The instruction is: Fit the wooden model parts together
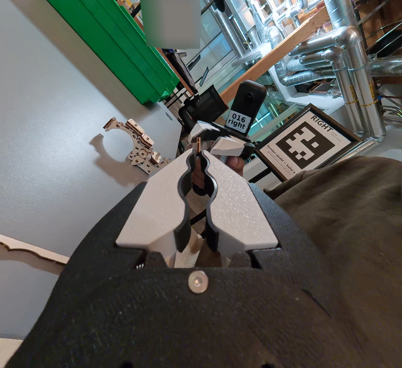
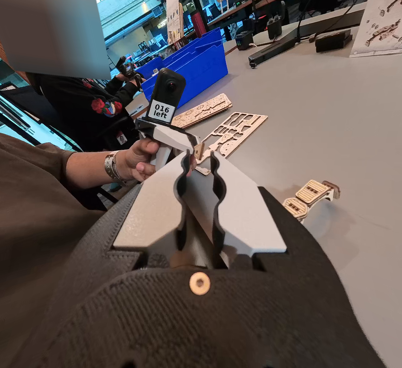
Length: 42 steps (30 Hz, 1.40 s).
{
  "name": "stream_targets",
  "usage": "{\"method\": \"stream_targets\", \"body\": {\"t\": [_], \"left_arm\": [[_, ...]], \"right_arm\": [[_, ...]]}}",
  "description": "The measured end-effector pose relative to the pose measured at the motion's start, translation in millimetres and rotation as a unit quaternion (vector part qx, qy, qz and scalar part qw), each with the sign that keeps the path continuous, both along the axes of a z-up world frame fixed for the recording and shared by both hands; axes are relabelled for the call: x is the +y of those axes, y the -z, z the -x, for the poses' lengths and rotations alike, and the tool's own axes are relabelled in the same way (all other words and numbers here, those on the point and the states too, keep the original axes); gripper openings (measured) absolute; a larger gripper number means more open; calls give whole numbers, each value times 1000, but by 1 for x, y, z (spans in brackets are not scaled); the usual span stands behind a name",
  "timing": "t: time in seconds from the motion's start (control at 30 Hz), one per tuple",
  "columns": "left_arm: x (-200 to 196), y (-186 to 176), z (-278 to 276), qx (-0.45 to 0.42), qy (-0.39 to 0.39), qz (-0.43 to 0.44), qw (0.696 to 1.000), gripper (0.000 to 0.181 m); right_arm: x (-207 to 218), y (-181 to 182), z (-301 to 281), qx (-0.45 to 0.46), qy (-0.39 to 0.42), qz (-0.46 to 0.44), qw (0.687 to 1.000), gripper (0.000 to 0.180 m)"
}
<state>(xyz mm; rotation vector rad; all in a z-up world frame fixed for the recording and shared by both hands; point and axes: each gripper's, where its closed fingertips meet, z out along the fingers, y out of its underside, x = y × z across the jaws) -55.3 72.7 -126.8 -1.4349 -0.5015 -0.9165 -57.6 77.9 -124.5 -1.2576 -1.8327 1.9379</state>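
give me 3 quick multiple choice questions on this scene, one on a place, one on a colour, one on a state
1. The stack of wooden sheets lies
A. inside the green bin
B. on the table beside the blue bin
C. on top of the partly built model

2. The bin in the left wrist view is
A. green
B. red
C. yellow

3. The right tongs are
A. shut on a wooden sheet
B. shut on the partly built model
C. open and empty

Answers:
1 B: the stack of wooden sheets lies flat on the table, just in front of the blue bin.
2 A: the green bin stands at the table's far edge.
3 C: the right tongs show a clear gap between the fingers with nothing in it.
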Motion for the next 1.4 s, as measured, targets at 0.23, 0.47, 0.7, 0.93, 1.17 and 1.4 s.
{"method": "stream_targets", "body": {"t": [0.23, 0.47, 0.7, 0.93, 1.17, 1.4], "left_arm": [[-4, -2, 2, -15, 2, -7, 1000, 0], [-7, -2, 1, -42, 2, -9, 999, 0], [-9, -1, 1, -42, 0, -8, 999, 0], [-11, -1, 3, -58, -3, -15, 998, 0], [-14, -2, 5, -67, -2, -20, 998, 0], [-16, -3, 4, -56, -2, -19, 998, 0]], "right_arm": [[-2, 2, 3, -2, -7, 3, 1000, 17], [-5, 3, 6, -4, -16, -1, 1000, 18], [-8, 4, 9, -11, -28, 11, 999, 18], [-10, 3, 11, -14, -34, 18, 999, 17], [-12, 2, 12, -15, -39, 25, 999, 16], [-15, 0, 11, -10, -46, 27, 999, 16]]}}
